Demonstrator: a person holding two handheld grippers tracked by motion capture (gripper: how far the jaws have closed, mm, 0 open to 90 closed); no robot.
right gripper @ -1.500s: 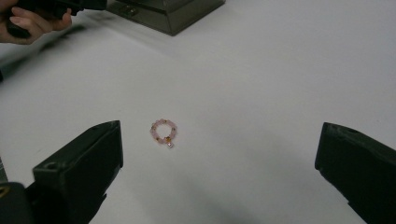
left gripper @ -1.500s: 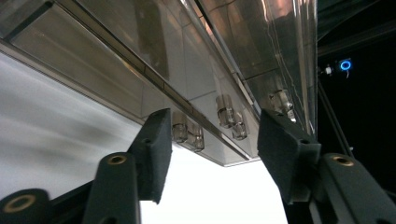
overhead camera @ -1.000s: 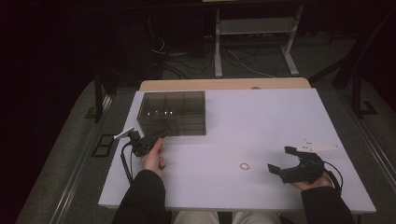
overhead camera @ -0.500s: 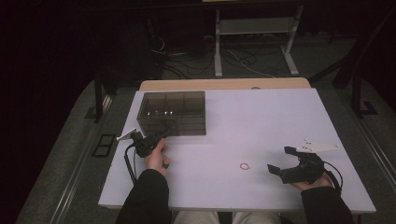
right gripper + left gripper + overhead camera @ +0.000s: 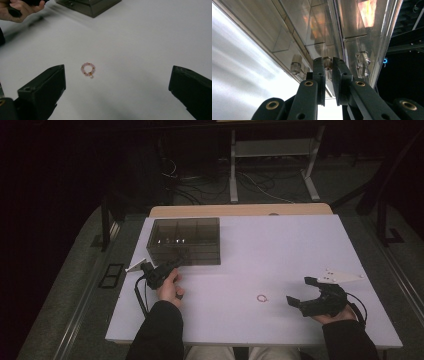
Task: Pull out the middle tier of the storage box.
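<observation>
White tabletop (image 5: 280, 250) is lit against a dark room. At far left, the smoky clear plastic compartment box (image 5: 186, 240) is gripped, apparently at its latch, by the left gripper (image 5: 328, 65), whose jaws have just been closing. Near right, the pink beaded ring (image 5: 87, 69) lies unlifted before the released right gripper (image 5: 117, 82); box opening and stowing remain.

box (image 5: 186, 240): clear smoky plastic, glossy, reflective | table (image 5: 280, 250): smooth matt white top, wood-look far edge | bracelet (image 5: 87, 69): small pink beads, slight shine | right gripper (image 5: 117, 85): matt black plastic | left gripper (image 5: 328, 65): black, brass-coloured rivets
</observation>
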